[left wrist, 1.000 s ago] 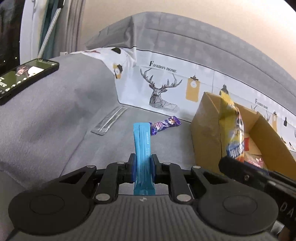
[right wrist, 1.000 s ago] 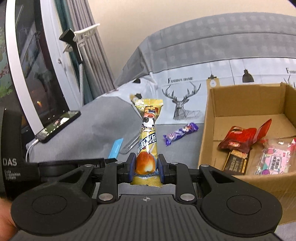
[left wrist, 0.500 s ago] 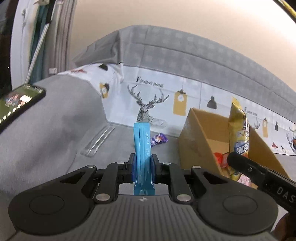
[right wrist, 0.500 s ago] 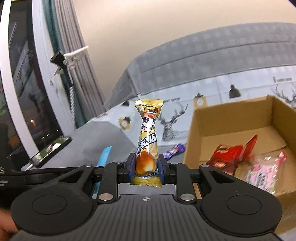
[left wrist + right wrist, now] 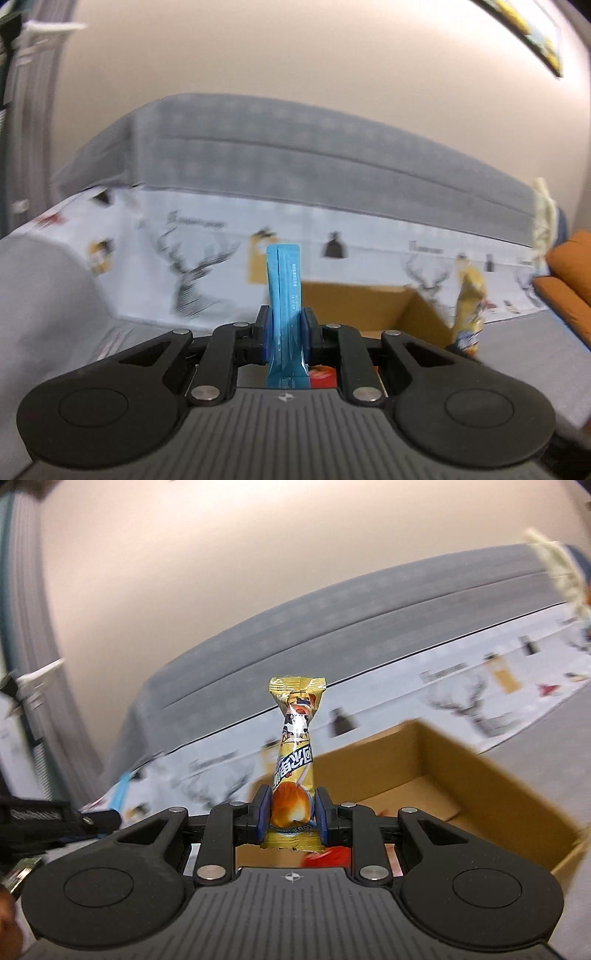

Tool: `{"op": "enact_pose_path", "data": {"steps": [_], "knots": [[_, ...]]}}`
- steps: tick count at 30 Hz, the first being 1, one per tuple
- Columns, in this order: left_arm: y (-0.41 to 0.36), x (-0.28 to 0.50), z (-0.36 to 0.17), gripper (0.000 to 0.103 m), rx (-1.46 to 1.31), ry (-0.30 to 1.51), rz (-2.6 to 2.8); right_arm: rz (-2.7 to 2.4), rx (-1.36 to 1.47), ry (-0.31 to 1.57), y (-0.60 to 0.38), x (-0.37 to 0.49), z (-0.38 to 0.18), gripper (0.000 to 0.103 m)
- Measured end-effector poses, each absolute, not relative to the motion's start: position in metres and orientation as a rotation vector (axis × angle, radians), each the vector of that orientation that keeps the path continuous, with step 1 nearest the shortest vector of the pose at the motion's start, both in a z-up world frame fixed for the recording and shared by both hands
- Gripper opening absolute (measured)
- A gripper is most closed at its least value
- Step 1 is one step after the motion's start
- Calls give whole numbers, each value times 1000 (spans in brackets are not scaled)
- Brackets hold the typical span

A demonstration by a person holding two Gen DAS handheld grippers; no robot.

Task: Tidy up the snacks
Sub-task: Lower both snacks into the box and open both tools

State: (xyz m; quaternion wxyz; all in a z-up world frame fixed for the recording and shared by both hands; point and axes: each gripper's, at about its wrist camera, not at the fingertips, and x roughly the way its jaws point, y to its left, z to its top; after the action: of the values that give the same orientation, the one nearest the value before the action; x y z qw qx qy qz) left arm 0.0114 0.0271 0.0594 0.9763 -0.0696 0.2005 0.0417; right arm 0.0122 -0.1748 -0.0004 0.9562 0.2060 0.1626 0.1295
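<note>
**Two snacks held over the box**

The left gripper (image 5: 284, 334) pinches a blue snack bar (image 5: 284, 295), which stands straight up. The right gripper (image 5: 291, 812) pinches a yellow snack pack (image 5: 295, 760), also standing up. Just behind both is the open cardboard box (image 5: 480, 775) with a red snack (image 5: 328, 856) inside. Farther back is the grey sofa (image 5: 295, 155).
</note>
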Motion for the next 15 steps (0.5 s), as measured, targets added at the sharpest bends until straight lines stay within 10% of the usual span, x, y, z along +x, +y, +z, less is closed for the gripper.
{"op": "enact_pose_path", "data": {"steps": [15], "knots": [[-53, 66, 76, 17, -55, 373, -107, 42, 486, 337, -216, 32, -9, 27]]}}
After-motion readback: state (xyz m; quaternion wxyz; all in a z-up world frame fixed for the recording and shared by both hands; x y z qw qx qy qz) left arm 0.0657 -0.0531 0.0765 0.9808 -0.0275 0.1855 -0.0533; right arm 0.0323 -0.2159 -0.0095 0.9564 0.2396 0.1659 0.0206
